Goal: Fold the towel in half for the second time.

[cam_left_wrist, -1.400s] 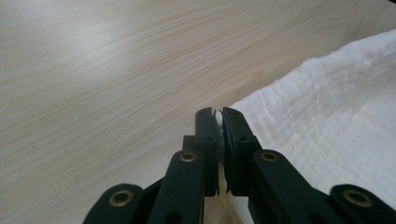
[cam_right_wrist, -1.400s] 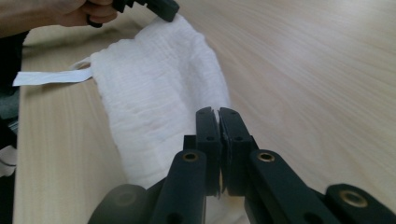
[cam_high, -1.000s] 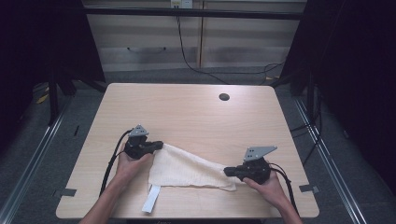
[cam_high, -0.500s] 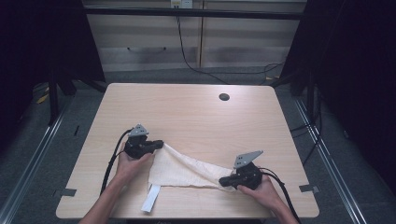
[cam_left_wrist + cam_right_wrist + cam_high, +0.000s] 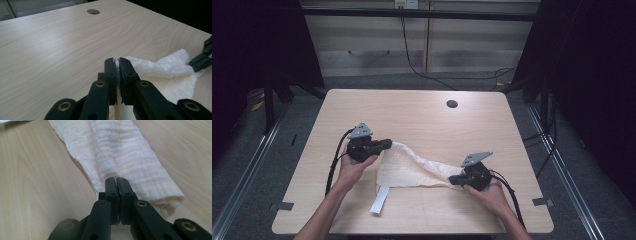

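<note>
My left gripper (image 5: 388, 145) and right gripper (image 5: 453, 179) each pinch an end of the white cloth (image 5: 412, 167) (jaws clamped tight), stretched between them, well short of the table's grommet hole (image 5: 452, 104).

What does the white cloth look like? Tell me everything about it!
The white cloth is soft, thin fabric with a fine woven, crinkly texture. It lies bunched on the near half of the wooden table, stretched between two grippers. The left gripper pinches one corner, the right gripper another, both shut on it. A narrow strip hangs toward the table's near edge.
</note>
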